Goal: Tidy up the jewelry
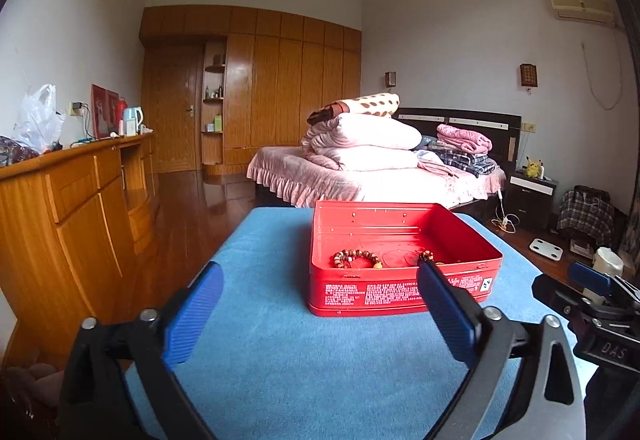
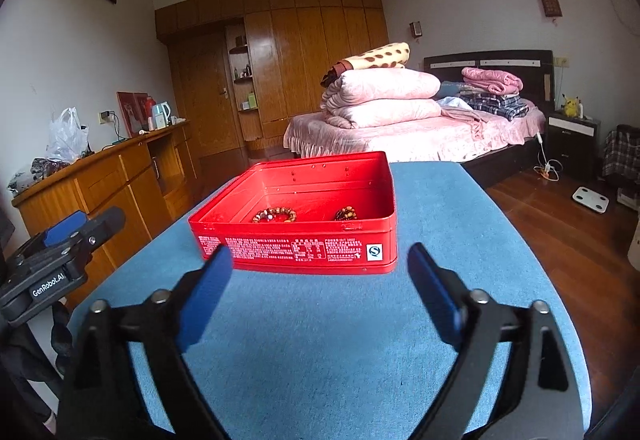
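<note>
Both the left gripper (image 1: 320, 276) and the right gripper (image 2: 320, 260) stand wide, empty. Tin (image 2: 382, 200) at 12 o'clock holds two bracelets (image 2: 275, 216), apparently all. Risk: a finger catching the rim, shoving the light tin across the cloth (image 2: 320, 340).

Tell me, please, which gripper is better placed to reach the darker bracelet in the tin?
Probably the right gripper: the darker bracelet lies at the tin's right end. Both jaws are open, empty.

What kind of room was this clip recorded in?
A home bedroom, most likely. A bed piled with folded quilts stands at the back, a wooden wardrobe fills the far wall, and a nightstand sits beside the bed.
</note>
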### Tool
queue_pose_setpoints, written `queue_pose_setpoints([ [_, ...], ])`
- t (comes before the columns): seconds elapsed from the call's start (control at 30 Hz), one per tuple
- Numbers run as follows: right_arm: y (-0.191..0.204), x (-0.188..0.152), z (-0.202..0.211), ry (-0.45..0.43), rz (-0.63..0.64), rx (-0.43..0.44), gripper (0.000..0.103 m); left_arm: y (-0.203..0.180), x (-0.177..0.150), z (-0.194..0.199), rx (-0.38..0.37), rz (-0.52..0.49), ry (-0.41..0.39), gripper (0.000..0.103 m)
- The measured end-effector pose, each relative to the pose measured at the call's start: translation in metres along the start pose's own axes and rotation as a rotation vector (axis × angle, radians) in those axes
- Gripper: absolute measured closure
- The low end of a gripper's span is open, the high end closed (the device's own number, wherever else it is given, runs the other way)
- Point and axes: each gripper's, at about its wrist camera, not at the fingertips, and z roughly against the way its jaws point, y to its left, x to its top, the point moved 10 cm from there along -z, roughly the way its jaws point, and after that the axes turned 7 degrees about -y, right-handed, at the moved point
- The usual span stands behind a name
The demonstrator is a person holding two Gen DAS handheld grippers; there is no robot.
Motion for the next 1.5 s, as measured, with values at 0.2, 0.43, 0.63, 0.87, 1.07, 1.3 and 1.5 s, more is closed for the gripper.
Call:
queue_pose_setpoints([
  [0.2,-0.006,0.0,0.003,0.017,0.015,-0.038,0.005,0.002,0.005,0.01,0.002,0.0,-0.013,0.006],
  [0.43,-0.009,0.006,0.014,-0.021,0.016,-0.037,0.005,0.007,0.005,0.02,0.005,-0.002,-0.033,0.006],
  [0.63,-0.007,0.013,0.024,-0.058,0.019,-0.023,0.005,0.008,0.007,0.029,0.011,-0.015,-0.05,0.006],
  [0.87,-0.006,0.015,0.027,-0.066,0.015,-0.016,0.005,0.008,0.008,0.032,0.009,-0.015,-0.053,0.006],
  [1.07,-0.007,0.016,0.028,-0.069,0.016,-0.016,0.005,0.009,0.011,0.036,0.01,-0.013,-0.062,0.006],
  [1.3,-0.007,0.015,0.03,-0.072,0.019,-0.014,0.005,0.008,0.012,0.038,0.009,-0.015,-0.063,0.006],
  [1.5,-0.007,0.015,0.031,-0.072,0.019,-0.015,0.005,0.008,0.011,0.038,0.007,-0.014,-0.063,0.006],
])
